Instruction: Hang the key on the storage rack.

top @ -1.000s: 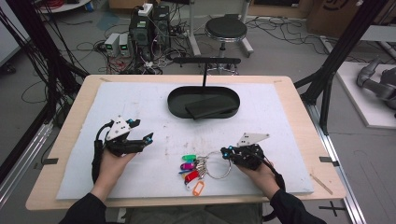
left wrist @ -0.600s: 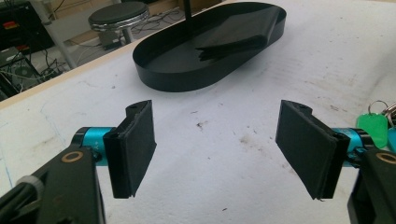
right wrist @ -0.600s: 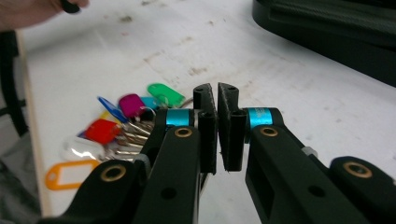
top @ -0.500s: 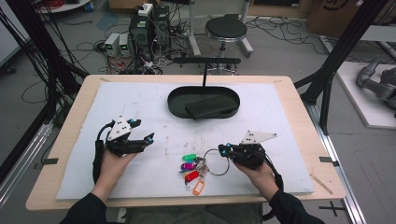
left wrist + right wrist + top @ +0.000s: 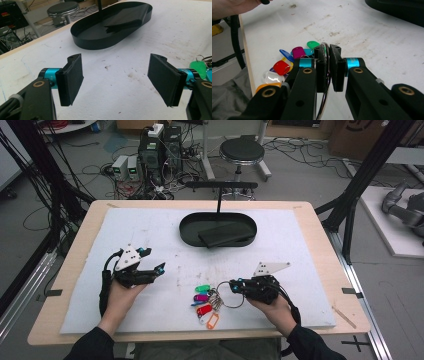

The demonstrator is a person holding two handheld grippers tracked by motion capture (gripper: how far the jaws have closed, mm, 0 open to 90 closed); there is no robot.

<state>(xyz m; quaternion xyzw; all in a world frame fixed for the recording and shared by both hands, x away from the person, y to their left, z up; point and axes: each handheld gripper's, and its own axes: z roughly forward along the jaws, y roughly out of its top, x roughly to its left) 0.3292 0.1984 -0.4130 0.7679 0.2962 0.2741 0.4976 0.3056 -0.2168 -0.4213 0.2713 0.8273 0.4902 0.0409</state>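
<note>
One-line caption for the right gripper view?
Right gripper shut on the key ring, coloured tags bunched beyond on the white mat.

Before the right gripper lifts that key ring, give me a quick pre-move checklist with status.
1. Right gripper closed on the key ring: ok, the wire runs between the nearly shut jaws.
2. Grip firm enough to hold on a lift: cannot tell, a thin gap shows beside the wire.
3. Key tags free to follow: ok, they lie loose on the white mat, nothing on top of them.
4. Left gripper out of the way: ok, jaws wide open over bare mat, apart from the tags in the high view.
5. Black tray reachable as a drop spot: ok, it sits unobstructed at the far side, but a dark flat object already lies in it.
</note>
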